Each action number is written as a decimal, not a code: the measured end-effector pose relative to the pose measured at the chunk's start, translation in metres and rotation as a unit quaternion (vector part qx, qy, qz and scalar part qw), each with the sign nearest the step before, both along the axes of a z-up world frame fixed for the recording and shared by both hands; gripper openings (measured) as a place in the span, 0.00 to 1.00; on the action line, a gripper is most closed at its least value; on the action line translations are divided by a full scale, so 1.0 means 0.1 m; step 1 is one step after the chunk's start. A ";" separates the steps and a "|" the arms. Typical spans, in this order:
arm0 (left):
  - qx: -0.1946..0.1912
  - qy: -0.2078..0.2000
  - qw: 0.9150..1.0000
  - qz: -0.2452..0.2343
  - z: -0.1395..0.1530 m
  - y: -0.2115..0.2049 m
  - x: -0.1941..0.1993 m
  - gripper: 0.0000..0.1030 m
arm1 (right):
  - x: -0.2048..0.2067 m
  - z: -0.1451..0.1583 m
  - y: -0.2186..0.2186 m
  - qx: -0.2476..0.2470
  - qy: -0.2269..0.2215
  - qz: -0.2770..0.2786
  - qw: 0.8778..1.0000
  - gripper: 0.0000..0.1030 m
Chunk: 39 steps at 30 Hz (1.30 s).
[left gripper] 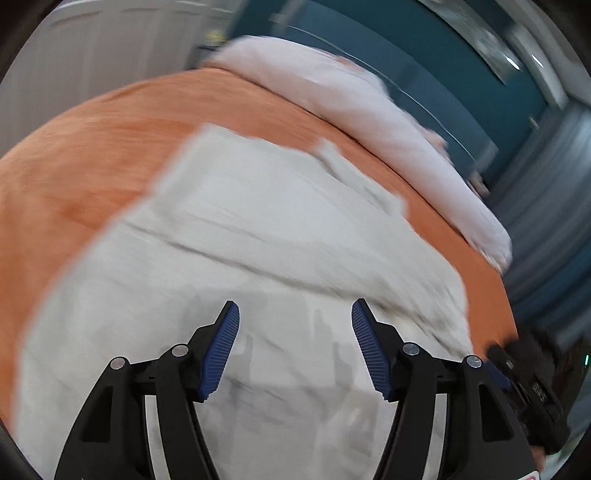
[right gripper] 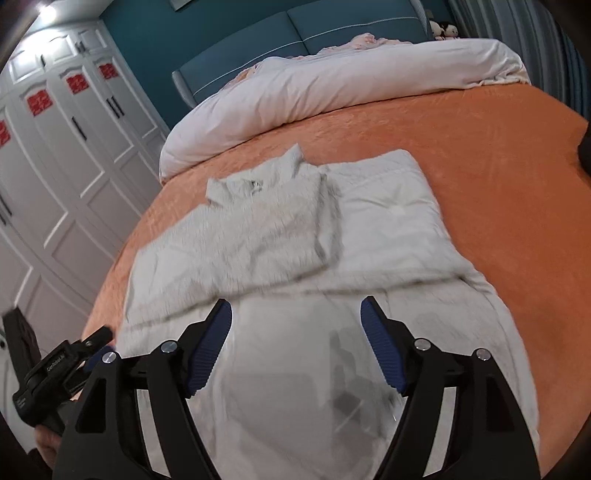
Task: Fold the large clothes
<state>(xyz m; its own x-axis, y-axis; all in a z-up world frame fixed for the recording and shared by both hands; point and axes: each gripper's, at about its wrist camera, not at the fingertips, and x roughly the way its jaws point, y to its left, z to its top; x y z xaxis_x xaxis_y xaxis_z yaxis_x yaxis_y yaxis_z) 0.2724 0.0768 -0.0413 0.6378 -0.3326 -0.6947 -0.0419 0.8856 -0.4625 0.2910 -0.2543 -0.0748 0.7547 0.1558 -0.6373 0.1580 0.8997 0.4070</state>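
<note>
Both the left gripper (left gripper: 295, 314) and right gripper (right gripper: 296, 312) stand wide, empty, above the pale grey fleece garment (right gripper: 266, 229); bare orange bedspread (right gripper: 498, 166) borders its edges beyond the jaws.

Open orange bed cover (right gripper: 480, 155) to the right of the white garment (right gripper: 280, 229) and between it and the duvet: free passage there. Rolled pale duvet (right gripper: 332, 96) across the far side, blocking reach toward the blue headboard (right gripper: 295, 33). White wardrobe (right gripper: 66, 155) close along the left bed edge, leaving a narrow lane. Other gripper (right gripper: 55, 373) low at left, near that edge.
</note>
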 end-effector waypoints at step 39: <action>0.084 -0.009 0.992 0.096 -0.38 0.75 0.66 0.48 | 0.99 -0.01 -0.09 -0.054 0.018 -0.006 0.998 0.65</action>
<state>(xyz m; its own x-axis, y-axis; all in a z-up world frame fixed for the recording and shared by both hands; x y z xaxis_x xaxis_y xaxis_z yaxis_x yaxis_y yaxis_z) 0.3386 0.1514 -0.0795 0.6904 -0.0840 -0.7185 -0.2110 0.9267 -0.3111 0.3904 -0.2637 -0.0762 0.7324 0.0760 -0.6766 0.1819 0.9358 0.3019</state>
